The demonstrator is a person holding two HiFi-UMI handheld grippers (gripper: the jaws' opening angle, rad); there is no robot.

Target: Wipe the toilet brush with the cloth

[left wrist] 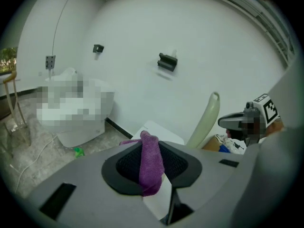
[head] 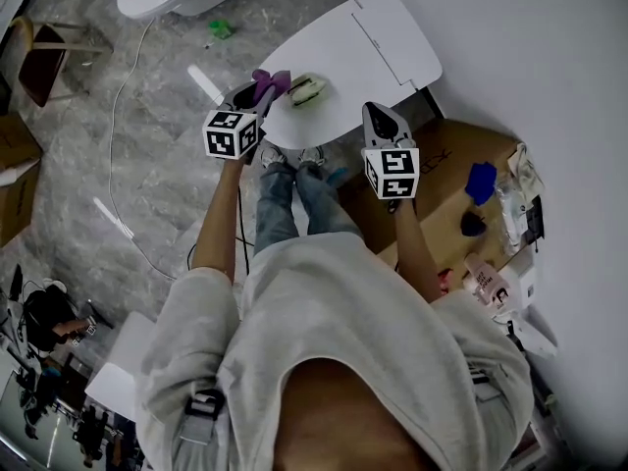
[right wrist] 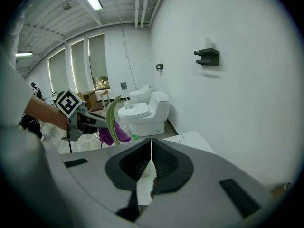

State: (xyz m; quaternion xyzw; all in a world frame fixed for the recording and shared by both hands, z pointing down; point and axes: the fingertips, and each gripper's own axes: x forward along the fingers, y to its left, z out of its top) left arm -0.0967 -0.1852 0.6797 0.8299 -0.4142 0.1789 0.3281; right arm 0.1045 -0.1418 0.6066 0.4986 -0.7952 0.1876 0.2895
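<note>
The pale green toilet brush (head: 306,89) stands upright on a low white table (head: 383,47); its handle (left wrist: 209,120) rises between the two grippers. My left gripper (head: 257,91) is shut on a purple cloth (left wrist: 151,163), held just left of the brush. The cloth (right wrist: 114,133) hangs close behind the handle (right wrist: 112,120) in the right gripper view. My right gripper (head: 378,118) hovers to the right of the brush, apart from it. Its jaws are together with nothing between them.
A white toilet (right wrist: 142,110) stands on the marble floor beyond the table, with a small green object (head: 221,29) and a cable near it. A cardboard box (head: 446,180) with blue items sits at the right by the wall. A black bracket (right wrist: 207,56) is mounted on the wall.
</note>
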